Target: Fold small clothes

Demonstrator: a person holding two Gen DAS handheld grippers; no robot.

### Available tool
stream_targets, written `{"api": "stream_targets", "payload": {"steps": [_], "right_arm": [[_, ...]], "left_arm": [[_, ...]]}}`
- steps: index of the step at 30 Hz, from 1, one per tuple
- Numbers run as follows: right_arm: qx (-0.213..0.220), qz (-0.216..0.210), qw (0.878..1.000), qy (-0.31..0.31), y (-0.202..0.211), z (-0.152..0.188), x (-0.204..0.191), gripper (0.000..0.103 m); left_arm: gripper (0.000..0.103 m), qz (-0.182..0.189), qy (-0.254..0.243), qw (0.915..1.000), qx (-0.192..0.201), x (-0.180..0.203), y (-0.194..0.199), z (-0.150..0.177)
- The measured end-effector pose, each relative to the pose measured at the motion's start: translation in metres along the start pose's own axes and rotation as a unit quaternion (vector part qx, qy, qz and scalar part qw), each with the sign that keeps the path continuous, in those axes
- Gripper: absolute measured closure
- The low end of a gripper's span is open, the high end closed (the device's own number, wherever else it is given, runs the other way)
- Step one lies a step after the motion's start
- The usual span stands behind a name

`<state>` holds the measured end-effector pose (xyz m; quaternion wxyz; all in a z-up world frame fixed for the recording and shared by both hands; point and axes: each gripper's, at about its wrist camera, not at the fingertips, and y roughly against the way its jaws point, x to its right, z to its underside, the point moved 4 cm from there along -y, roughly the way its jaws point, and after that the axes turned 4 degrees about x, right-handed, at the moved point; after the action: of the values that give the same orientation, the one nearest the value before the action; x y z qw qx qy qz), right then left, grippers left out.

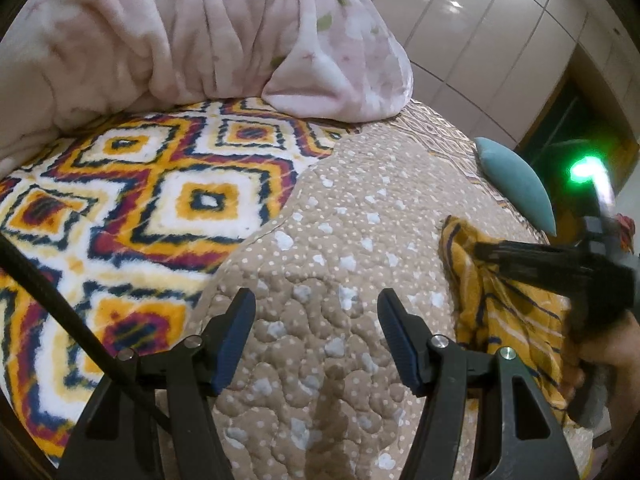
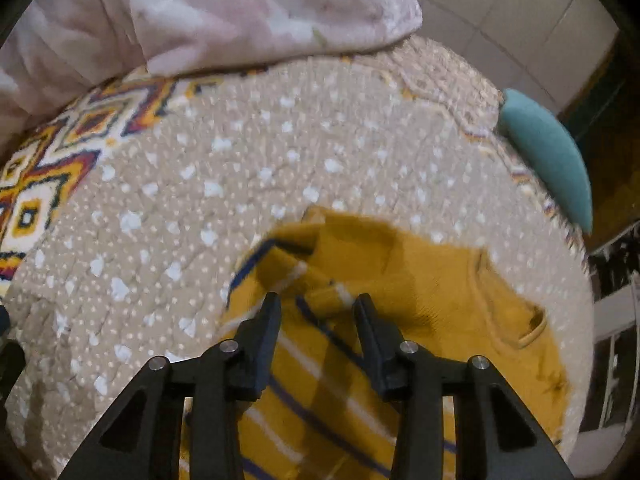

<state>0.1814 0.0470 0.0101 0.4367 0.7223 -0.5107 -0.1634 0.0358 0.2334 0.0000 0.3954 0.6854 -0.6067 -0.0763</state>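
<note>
A small mustard-yellow top [image 2: 404, 280] with blue and white stripes lies crumpled on the beige dotted quilt [image 2: 240, 152]. My right gripper [image 2: 316, 300] is open just above its striped part, the jaws straddling a folded ridge of cloth. In the left wrist view the same top [image 1: 504, 308] lies at the right, with the right gripper [image 1: 560, 264] over it. My left gripper [image 1: 316, 300] is open and empty over bare quilt [image 1: 352, 208], left of the top.
A pink fleece blanket [image 1: 200, 28] is heaped at the back of the bed. A patterned orange, white and navy blanket [image 1: 132, 208] lies at the left. A teal cushion [image 2: 552, 152] sits at the right edge, with white cupboards [image 1: 500, 20] beyond.
</note>
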Motion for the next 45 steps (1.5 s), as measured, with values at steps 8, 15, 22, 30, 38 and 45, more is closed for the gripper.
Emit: {"api": "stream_targets", "payload": {"steps": [8, 15, 22, 30, 38, 45], "right_arm": [[0.044, -0.088, 0.992, 0.075, 0.097, 0.087, -0.046, 0.060], [0.036, -0.010, 0.977, 0.208, 0.069, 0.141, -0.094, 0.054], [0.025, -0.031, 0.995, 0.097, 0.045, 0.105, -0.086, 0.093], [0.033, -0.070, 0.996, 0.051, 0.063, 0.108, -0.092, 0.094], [0.044, -0.073, 0.996, 0.038, 0.068, 0.108, -0.091, 0.094], [0.078, -0.133, 0.984, -0.091, 0.096, 0.087, -0.028, 0.095]], "left_arm": [[0.041, -0.002, 0.041, 0.9991, 0.000, -0.014, -0.001, -0.002], [0.041, -0.012, 0.033, 0.9994, 0.004, -0.011, -0.001, -0.001], [0.041, -0.009, 0.075, 0.9968, 0.024, -0.035, 0.009, -0.010], [0.041, -0.006, 0.107, 0.9941, 0.019, -0.055, 0.010, -0.011], [0.040, -0.007, 0.097, 0.9950, 0.023, -0.044, 0.009, -0.013], [0.040, 0.003, 0.071, 0.9972, 0.025, -0.020, 0.009, -0.010]]}}
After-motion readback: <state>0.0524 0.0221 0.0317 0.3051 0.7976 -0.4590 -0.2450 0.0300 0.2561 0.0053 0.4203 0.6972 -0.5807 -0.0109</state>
